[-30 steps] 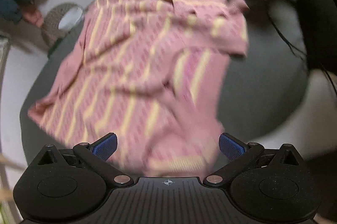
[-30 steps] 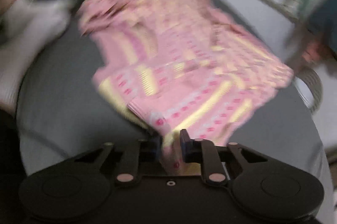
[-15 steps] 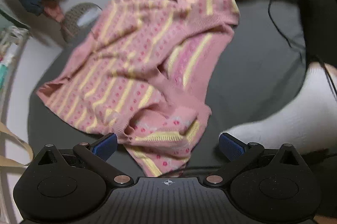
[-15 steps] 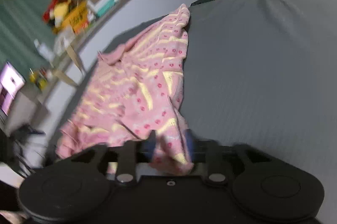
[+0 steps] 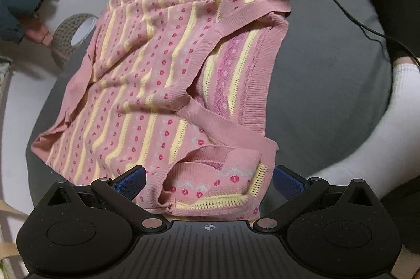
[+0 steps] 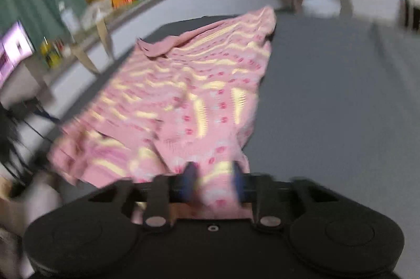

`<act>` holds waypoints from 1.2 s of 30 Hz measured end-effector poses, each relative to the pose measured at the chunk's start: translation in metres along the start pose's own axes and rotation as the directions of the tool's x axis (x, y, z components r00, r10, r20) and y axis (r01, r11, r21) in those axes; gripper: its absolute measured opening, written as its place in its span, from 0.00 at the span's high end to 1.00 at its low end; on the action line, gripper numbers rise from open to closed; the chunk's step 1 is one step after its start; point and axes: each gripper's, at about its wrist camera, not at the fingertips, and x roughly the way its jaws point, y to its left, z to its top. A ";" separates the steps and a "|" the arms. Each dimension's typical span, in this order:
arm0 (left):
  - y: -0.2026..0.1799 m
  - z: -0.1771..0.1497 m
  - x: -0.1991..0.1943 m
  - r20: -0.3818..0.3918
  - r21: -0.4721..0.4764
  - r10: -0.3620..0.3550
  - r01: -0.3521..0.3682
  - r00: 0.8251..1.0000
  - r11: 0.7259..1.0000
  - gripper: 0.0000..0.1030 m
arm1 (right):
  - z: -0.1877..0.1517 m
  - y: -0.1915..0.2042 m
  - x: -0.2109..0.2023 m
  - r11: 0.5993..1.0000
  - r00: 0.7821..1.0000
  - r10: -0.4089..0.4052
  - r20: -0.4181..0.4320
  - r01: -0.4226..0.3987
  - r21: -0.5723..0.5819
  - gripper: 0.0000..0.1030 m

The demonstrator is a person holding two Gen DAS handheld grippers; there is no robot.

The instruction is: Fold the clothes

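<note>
Across the grey bed (image 5: 328, 85) lay the pink patterned sweater (image 5: 157, 74), partly folded. Left tool (image 5: 208, 180) stood wide open, its blue pads flanking the near hem. Right tool (image 6: 214, 183), blurred, was narrowed around a far corner of the sweater.

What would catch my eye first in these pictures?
The pink sweater with yellow stripes, spread crumpled over the dark grey bed. The left gripper stands open around its near corner; the right gripper has the far corner between its fingers, though that view is blurred.
</note>
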 end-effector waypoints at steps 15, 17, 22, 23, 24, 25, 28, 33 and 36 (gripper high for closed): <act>-0.010 -0.014 0.006 -0.030 0.045 0.014 -0.012 0.999 0.999 0.00 | -0.042 -0.098 -0.085 0.652 0.795 -0.552 0.251 0.224 0.725 0.97; -0.015 -0.014 0.008 -0.033 0.089 0.028 -0.025 0.999 0.996 0.00 | -0.040 -0.094 -0.086 0.657 0.767 -0.579 0.276 0.239 0.715 0.97; -0.016 -0.013 0.010 -0.027 0.110 0.033 -0.030 0.999 0.993 0.00 | -0.040 -0.092 -0.096 0.651 0.694 -0.642 0.327 0.267 0.710 0.98; -0.015 -0.012 0.009 -0.026 0.104 0.034 -0.031 0.999 0.994 0.00 | -0.042 -0.093 -0.098 0.641 0.678 -0.659 0.325 0.281 0.714 0.98; -0.015 -0.012 0.009 -0.025 0.099 0.035 -0.033 0.999 0.995 0.00 | -0.043 -0.099 -0.099 0.624 0.675 -0.669 0.311 0.284 0.727 0.98; -0.014 -0.013 0.010 -0.025 0.094 0.039 -0.036 0.999 0.995 0.00 | -0.045 -0.104 -0.099 0.609 0.673 -0.678 0.296 0.289 0.739 0.98; -0.012 -0.018 0.012 -0.028 0.105 0.047 -0.044 0.998 0.994 0.00 | -0.041 -0.114 -0.086 0.587 0.697 -0.681 0.224 0.337 0.736 0.97; -0.016 -0.025 0.015 -0.050 0.186 0.107 -0.096 0.993 0.978 0.00 | -0.033 -0.108 -0.067 0.603 0.746 -0.653 0.133 0.405 0.687 0.85; -0.016 -0.029 0.012 -0.054 0.190 0.109 -0.098 0.993 0.977 0.00 | -0.025 -0.084 -0.078 0.611 0.667 -0.722 0.183 0.491 0.621 0.64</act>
